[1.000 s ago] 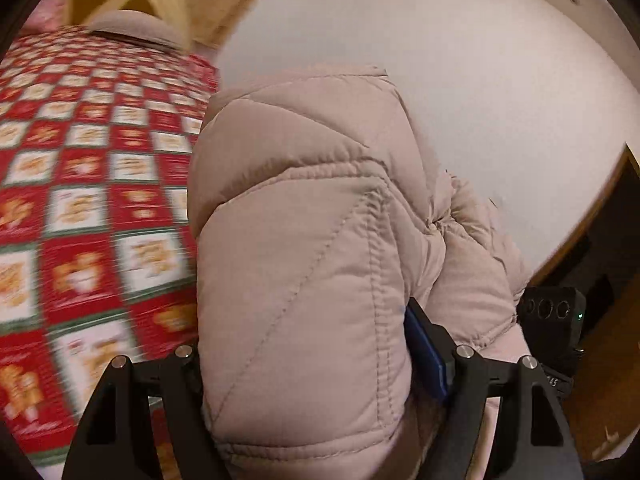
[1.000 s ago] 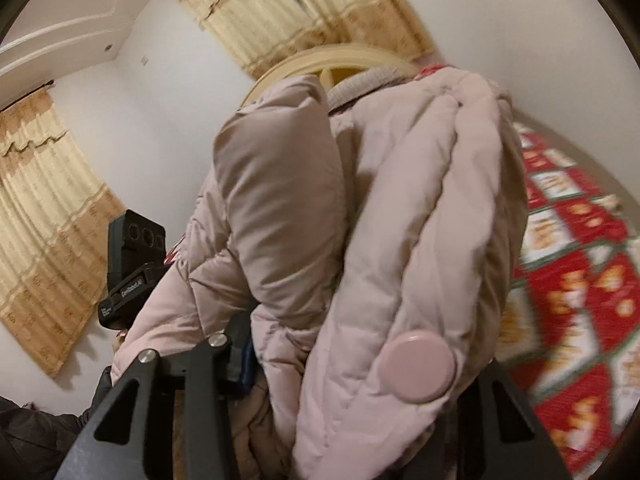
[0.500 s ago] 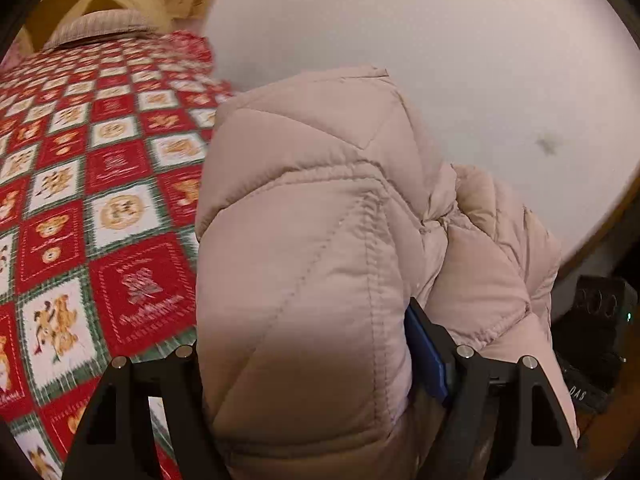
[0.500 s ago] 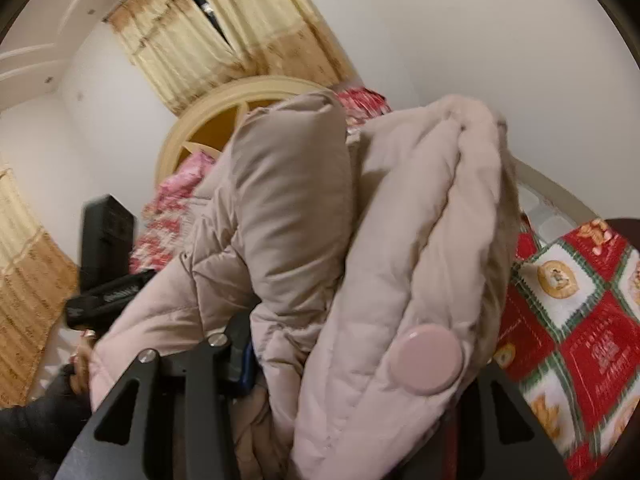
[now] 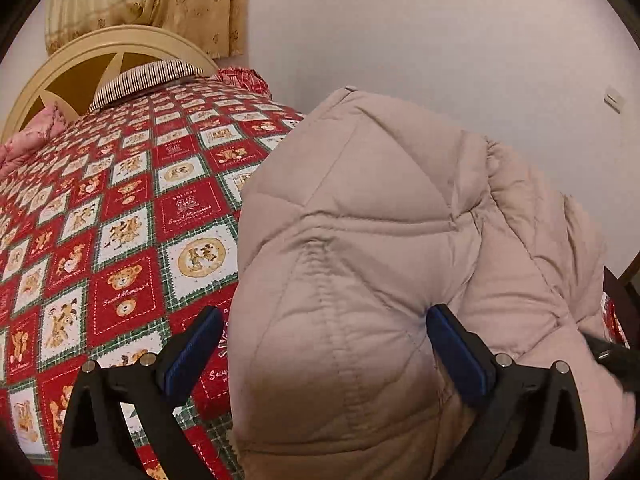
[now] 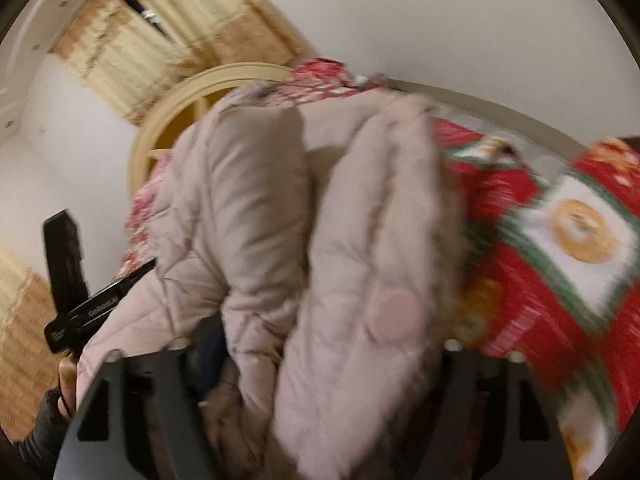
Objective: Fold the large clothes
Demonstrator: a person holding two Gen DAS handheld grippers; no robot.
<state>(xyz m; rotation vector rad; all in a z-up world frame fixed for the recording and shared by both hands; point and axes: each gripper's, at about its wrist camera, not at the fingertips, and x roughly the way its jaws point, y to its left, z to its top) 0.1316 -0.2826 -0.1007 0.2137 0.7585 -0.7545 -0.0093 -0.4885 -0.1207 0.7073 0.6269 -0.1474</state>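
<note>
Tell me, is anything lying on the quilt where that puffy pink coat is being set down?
Nothing visible does. The coat bulges between the opening left gripper jaws, and the patterned quilt beside it lies bare up to the striped pillow. The spot beneath the coat is hidden.

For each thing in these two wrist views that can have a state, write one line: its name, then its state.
Puffer jacket: bunched up, resting on the bed, between both tongs.
Left tongs: opening; left pad clear of the jacket, right pad still dented into it.
Right tongs: opening; jacket between them, view blurred.
Snap button: unfastened, facing the camera.
Bedspread: spread flat over the bed.
Curtains: drawn.
</note>
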